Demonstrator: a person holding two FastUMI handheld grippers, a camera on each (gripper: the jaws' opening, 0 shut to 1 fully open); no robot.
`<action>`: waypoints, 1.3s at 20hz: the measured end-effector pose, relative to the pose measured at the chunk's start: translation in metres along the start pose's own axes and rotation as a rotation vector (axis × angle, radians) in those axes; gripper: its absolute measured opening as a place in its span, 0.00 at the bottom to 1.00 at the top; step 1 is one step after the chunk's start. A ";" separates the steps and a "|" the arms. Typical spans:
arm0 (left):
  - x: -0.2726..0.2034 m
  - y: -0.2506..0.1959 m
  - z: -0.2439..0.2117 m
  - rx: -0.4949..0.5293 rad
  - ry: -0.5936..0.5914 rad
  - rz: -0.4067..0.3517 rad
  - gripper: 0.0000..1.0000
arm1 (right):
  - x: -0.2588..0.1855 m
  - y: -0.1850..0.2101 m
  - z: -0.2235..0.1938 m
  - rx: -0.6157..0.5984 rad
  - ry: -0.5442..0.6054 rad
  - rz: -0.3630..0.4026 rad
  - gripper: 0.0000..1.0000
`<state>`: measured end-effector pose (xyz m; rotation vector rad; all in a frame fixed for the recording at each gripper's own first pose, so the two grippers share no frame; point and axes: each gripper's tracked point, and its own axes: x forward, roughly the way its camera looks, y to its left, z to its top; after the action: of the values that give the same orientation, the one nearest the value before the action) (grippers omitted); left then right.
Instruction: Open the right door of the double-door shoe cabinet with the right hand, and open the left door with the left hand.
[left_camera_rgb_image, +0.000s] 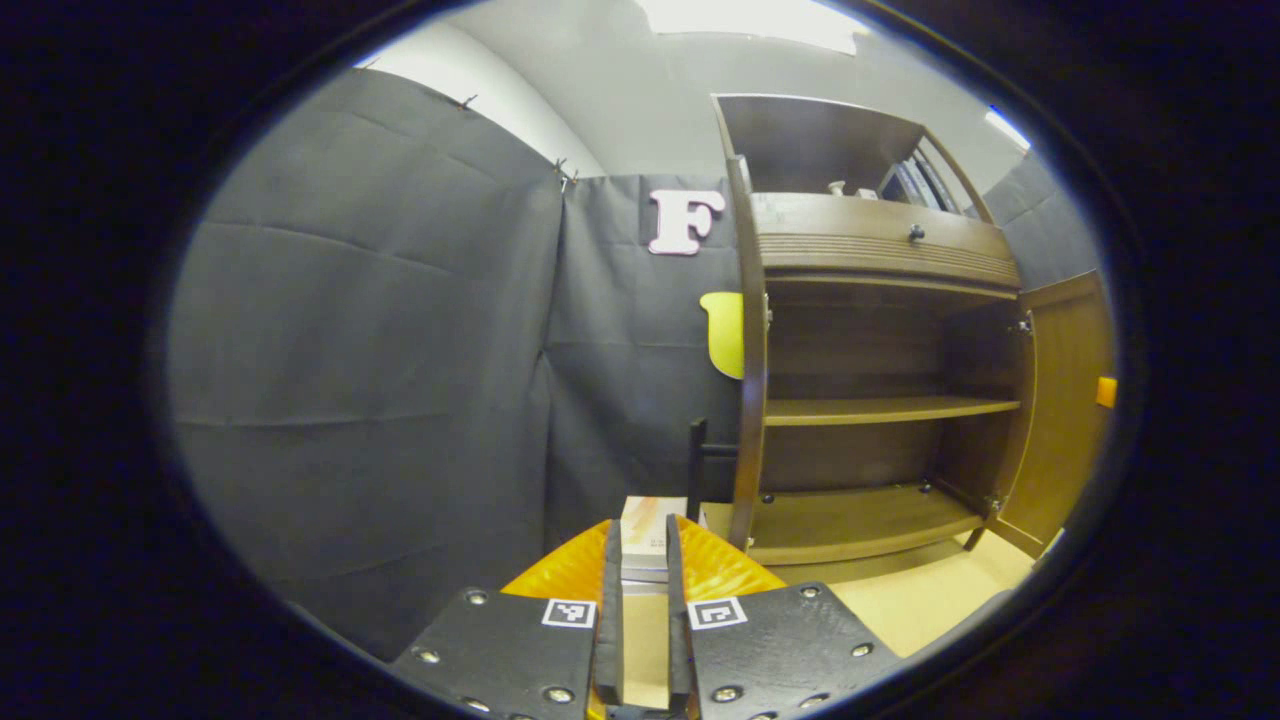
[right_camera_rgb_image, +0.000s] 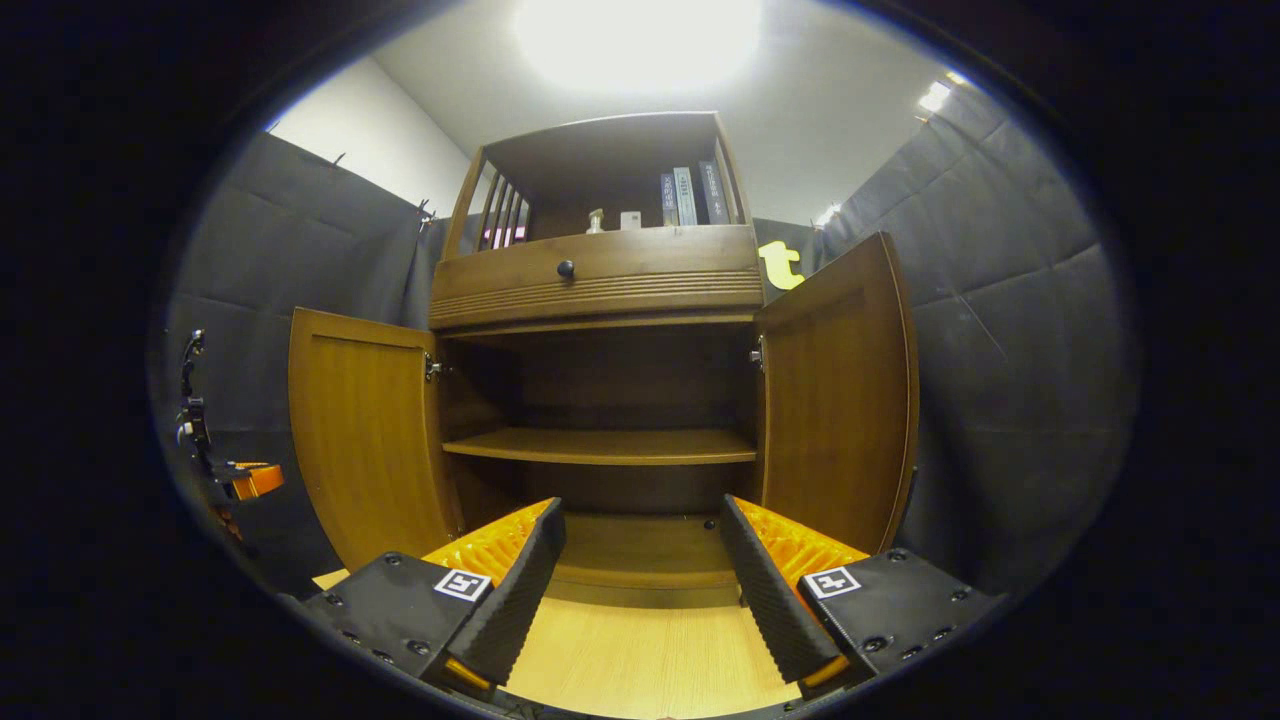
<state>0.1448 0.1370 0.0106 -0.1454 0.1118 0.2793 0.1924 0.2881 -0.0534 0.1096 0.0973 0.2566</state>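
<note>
Because both doors of the shoe cabinet (right_camera_rgb_image: 600, 400) stood swung wide, the task appeared complete, and the remaining risk lay in withdrawal. The cabinet was brown wood with a grooved drawer front, a round dark knob (right_camera_rgb_image: 566, 268), flat inner shelves and a curved base; books stood upright in its open top bay. In the right gripper view the left door (right_camera_rgb_image: 365, 440) and the right door (right_camera_rgb_image: 840, 400), smooth wood-grain panels on metal hinges, flanked the opening. The right hand-held gripper (right_camera_rgb_image: 640, 590) was spread wide and held nothing, its ribbed fingers pointing at the interior above the pale wooden floor (right_camera_rgb_image: 640, 660). A careless sweep sideways could strike either door and knock it back toward closed. In the left gripper view the left hand-held gripper (left_camera_rgb_image: 640, 600) was nearly closed, with a narrow gap and nothing clamped, aimed beside the cabinet at a small box (left_camera_rgb_image: 648, 535). Advancing it could bump that box or the edge-on left door.
</note>
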 end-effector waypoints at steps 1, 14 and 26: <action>-0.011 -0.004 0.005 -0.012 -0.008 -0.008 0.18 | -0.002 -0.002 0.003 -0.001 -0.010 -0.001 0.98; -0.120 -0.064 0.074 0.013 -0.054 -0.036 0.20 | -0.030 -0.031 0.012 -0.049 -0.036 -0.019 0.94; -0.144 -0.097 0.096 0.049 -0.099 -0.064 0.37 | -0.036 -0.038 0.006 -0.007 -0.031 -0.032 0.94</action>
<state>0.0429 0.0219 0.1363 -0.0858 0.0160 0.2196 0.1680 0.2414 -0.0486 0.1047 0.0674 0.2233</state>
